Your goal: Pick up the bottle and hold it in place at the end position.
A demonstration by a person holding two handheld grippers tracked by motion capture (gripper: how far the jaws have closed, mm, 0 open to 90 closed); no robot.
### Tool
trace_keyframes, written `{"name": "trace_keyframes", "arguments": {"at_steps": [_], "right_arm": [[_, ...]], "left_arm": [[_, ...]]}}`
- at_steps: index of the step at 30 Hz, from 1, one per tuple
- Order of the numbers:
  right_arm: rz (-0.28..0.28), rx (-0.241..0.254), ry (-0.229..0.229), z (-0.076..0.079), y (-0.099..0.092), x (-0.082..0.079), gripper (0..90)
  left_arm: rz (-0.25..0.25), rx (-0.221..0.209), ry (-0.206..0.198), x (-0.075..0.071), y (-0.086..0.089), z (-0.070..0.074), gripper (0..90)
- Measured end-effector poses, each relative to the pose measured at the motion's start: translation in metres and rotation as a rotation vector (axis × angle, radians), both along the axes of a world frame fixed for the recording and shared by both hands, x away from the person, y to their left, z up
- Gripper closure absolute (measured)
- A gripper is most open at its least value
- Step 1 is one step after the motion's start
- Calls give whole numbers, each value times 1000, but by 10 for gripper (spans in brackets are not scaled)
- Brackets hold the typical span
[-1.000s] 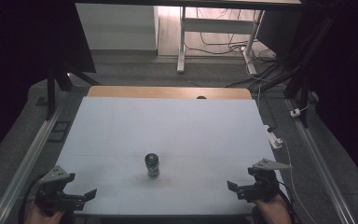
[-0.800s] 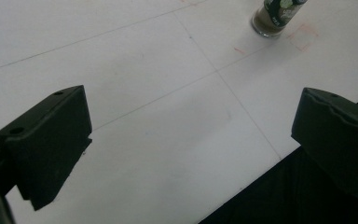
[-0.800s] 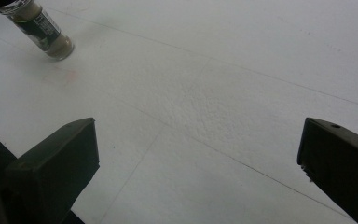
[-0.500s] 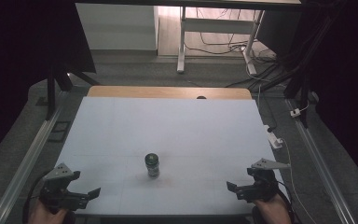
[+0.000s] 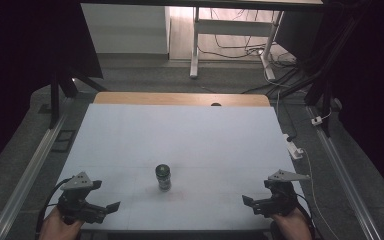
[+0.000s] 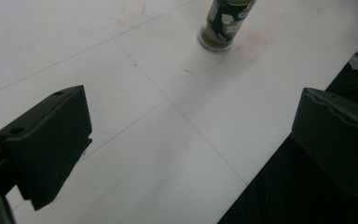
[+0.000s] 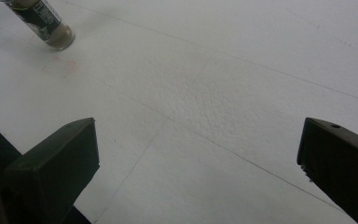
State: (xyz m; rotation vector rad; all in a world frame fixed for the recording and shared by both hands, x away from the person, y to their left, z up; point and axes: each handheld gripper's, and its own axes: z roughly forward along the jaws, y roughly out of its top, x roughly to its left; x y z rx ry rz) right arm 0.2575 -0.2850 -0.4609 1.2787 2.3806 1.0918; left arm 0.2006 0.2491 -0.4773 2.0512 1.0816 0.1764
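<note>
At the near left corner of the white table (image 5: 130,145), a hand holds the left gripper (image 5: 111,206), its jaws spread wide with nothing between them, pointing along the near edge toward the middle; ahead of it and to its right stands a small spice jar (image 5: 163,177), upright on its base, long axis vertical, near the middle of the near edge and well apart from both grippers; in the left gripper view the jar (image 6: 225,24) carries a dark label with a pale green patch and small print too blurred to read, over brownish contents; at the near right corner the right gripper (image 5: 248,201) also gapes empty, jaws aimed left toward the jar, which its own view shows (image 7: 41,23) at the upper left; the left gripper appears slightly nearer the jar, though the gap is close to even.
</note>
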Motion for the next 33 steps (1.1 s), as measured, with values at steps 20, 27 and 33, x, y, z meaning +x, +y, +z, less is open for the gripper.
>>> {"name": "trace_keyframes", "arguments": {"at_steps": [20,27,33], "right_arm": [[3,-9,5,0,1,0,0],[5,-9,6,0,1,0,0],[6,-10,8,0,2,0,0]], "left_arm": [[-51,36,-21,36,-41,0,0],[-99,53,-41,52,-56,-3,0],[-128,49,-28,65,-71,-8,0]]}}
